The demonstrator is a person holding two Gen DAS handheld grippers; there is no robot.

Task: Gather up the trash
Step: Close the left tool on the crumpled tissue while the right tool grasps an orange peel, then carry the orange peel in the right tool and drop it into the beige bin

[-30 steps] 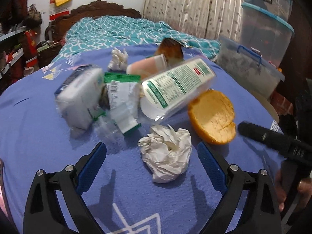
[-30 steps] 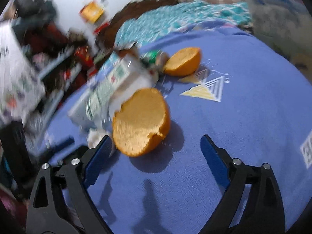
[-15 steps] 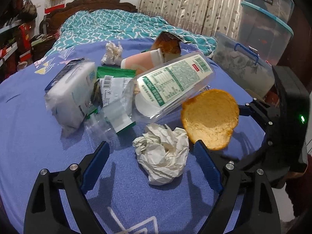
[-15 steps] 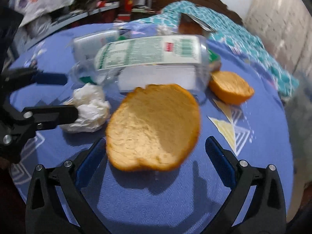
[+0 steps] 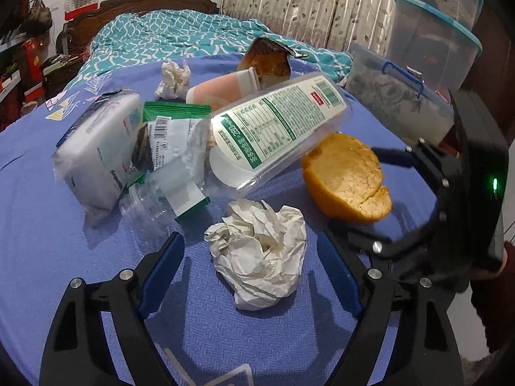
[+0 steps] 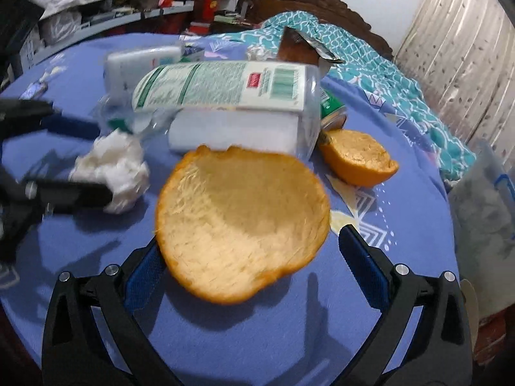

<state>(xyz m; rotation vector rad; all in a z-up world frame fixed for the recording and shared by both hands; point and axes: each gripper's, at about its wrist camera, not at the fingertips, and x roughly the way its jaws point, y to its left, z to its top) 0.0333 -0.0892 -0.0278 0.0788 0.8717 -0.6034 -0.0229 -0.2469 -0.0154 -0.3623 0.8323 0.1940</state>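
The left black plastic two-finger gripper [image 5: 251,254] has blue pads [image 5: 162,265] and silver screws. The right black plastic gripper [image 6: 249,251] matches, with blue pads [image 6: 360,265]; its boxy housing carries a green light [image 5: 495,184], beside a dark red sleeve [image 5: 492,305].

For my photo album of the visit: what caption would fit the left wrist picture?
Open left gripper straddling a crumpled paper ball on the purple cloth, orange peel beside it.

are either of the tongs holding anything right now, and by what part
Nothing is held. The left tongs stand open around the crumpled paper ball; the right tongs stand open around the orange peel half, neither closed on it.
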